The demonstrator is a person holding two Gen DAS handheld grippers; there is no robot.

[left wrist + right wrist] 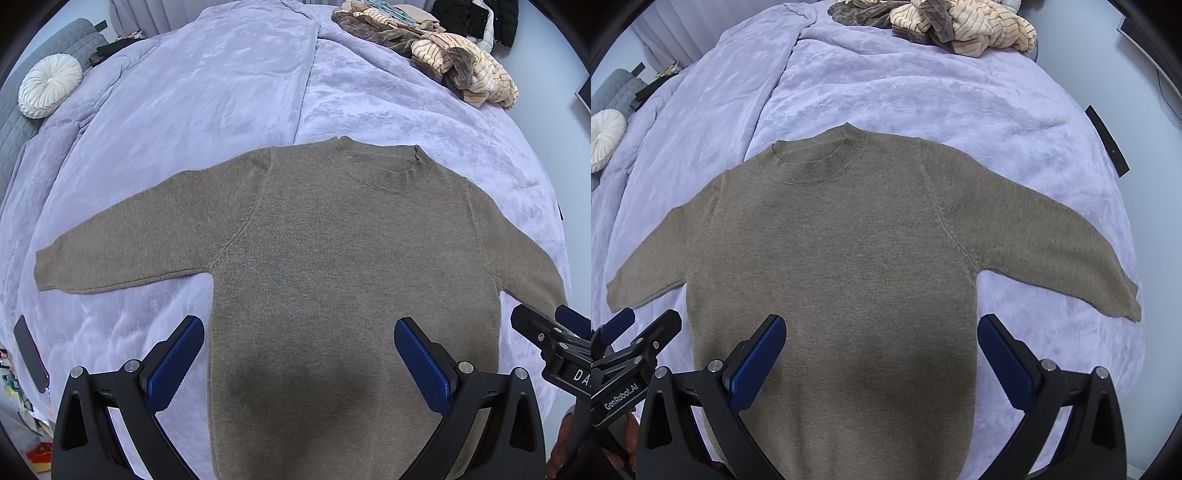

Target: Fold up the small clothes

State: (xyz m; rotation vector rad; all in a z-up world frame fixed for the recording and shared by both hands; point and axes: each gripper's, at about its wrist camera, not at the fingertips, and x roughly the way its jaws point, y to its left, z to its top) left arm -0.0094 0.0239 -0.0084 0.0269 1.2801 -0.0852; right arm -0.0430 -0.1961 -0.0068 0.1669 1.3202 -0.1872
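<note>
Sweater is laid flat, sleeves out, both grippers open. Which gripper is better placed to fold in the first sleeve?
Roughly even. The left gripper hovers open over the sweater nearer its left sleeve; the right gripper mirrors it by the right sleeve. Each suits its own side.

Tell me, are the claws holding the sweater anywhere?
No. Both the left claw and the right claw are open above the brown sweater, gripping nothing.

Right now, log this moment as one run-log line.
task: fold small clothes | sweater: flat on blanket, sleeves spread, unfolded | left gripper: open, above hem | right gripper: open, above hem
</note>
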